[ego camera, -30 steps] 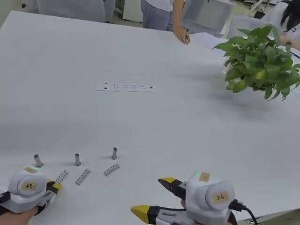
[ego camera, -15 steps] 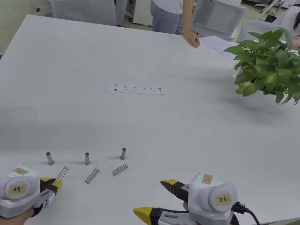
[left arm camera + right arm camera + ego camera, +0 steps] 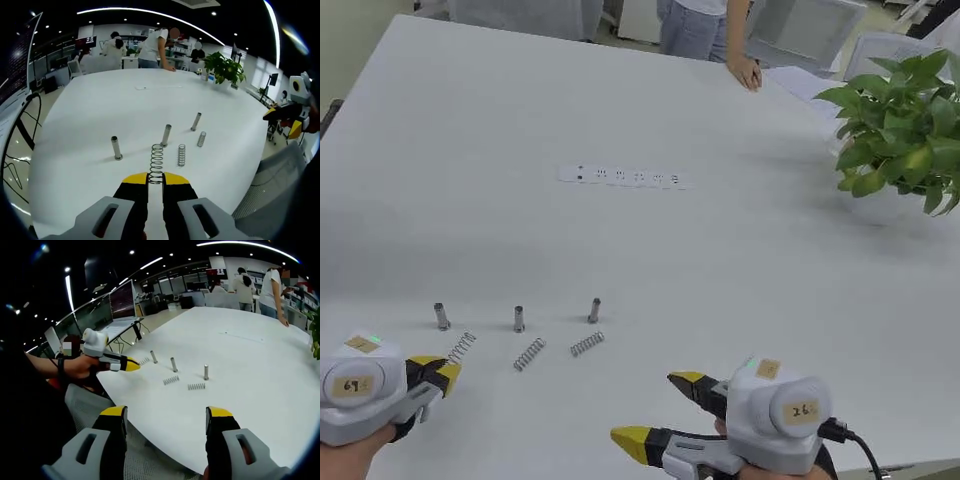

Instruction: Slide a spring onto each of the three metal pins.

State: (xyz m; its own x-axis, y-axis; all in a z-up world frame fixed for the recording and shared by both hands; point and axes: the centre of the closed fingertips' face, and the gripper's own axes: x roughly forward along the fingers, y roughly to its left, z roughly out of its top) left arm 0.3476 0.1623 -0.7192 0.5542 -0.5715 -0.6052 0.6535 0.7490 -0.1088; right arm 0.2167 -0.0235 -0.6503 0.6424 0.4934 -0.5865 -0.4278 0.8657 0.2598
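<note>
**Left gripper pinches a spring**

In the lower left of the head view, the left gripper has its jaws pressed together on the near end of the left spring. This spring lies on the white table, just below the left pin. Next come the middle pin and the right pin, both standing up. The middle spring and the right spring lie flat just below them. All three pins are bare. In the lower right, the right gripper has its jaws spread wide and holds nothing, well apart from the springs.
</note>
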